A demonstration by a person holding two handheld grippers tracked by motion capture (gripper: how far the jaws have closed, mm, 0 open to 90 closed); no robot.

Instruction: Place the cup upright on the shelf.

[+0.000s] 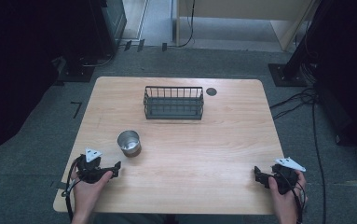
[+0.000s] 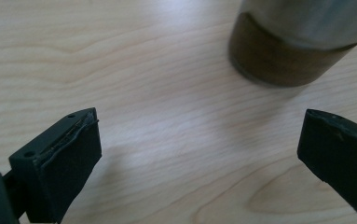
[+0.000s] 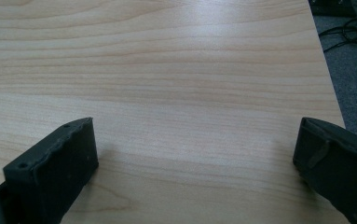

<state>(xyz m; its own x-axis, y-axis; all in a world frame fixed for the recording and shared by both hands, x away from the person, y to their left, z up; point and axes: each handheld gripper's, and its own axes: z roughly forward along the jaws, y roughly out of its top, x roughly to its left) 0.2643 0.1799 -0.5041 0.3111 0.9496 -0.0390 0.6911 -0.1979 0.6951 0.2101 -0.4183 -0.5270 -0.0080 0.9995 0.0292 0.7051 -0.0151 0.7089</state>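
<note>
A metal cup (image 1: pixel 129 143) with a brown lower band stands on the wooden table (image 1: pixel 213 140), left of centre. My left gripper (image 1: pixel 116 169) rests near the table's front left, just short of the cup, its jaws wide open with nothing between them. The cup's base (image 2: pixel 283 51) sits a little beyond the jaws in the left gripper view. Near the front right edge my right gripper (image 1: pixel 257 174) is held open too, over bare wood (image 3: pixel 190 116). A black wire basket (image 1: pixel 173 102) stands empty toward the back centre.
A round dark grommet (image 1: pixel 211 91) sits in the tabletop behind the basket's right end. Cables (image 1: pixel 306 100) lie on the grey floor to the right, and dark stands flank the table at the back.
</note>
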